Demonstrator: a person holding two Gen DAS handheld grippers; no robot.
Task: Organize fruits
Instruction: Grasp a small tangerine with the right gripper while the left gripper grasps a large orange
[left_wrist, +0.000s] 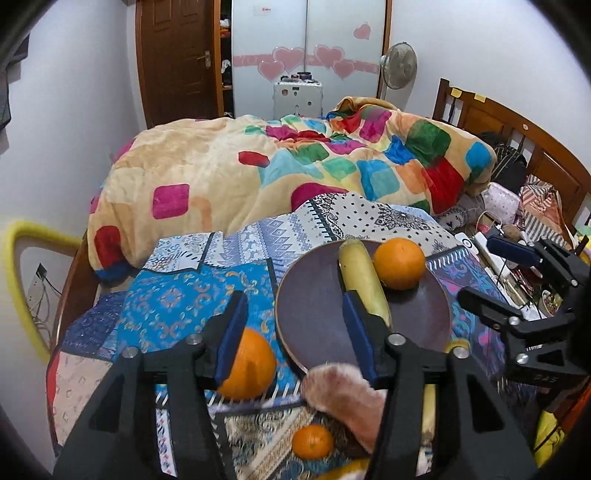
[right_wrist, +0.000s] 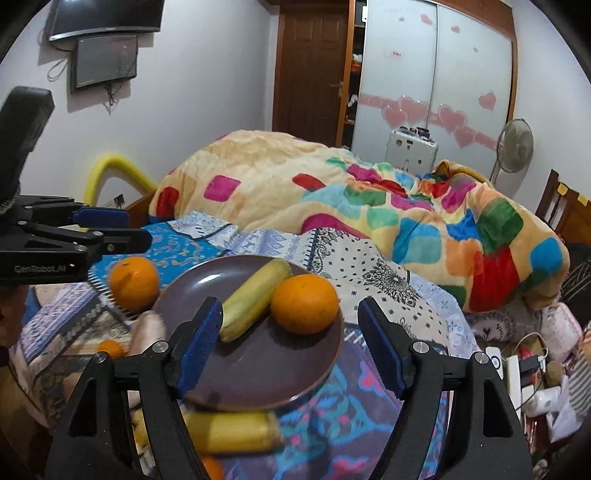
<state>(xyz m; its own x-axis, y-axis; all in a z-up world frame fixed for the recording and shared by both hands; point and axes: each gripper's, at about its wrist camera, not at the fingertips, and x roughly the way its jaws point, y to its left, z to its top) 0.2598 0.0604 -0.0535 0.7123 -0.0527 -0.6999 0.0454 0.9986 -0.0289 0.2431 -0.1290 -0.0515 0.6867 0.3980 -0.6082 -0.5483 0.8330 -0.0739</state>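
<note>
Here, in the left wrist view, the brown plate (left_wrist: 314, 314) lies near the bed's front edge, a banana (left_wrist: 364, 280) and an orange (left_wrist: 399, 263) on it. The left gripper (left_wrist: 291, 325) is spread, empty; a second orange (left_wrist: 251, 363) lies just behind its left pad.

In the right wrist view, the right gripper (right_wrist: 290, 347) is spread over the plate's near rim, holding nothing. "GenRobot.AI" marks the other gripper.

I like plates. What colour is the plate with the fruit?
The plate is dark brownish purple, clearest in the right wrist view.
</note>
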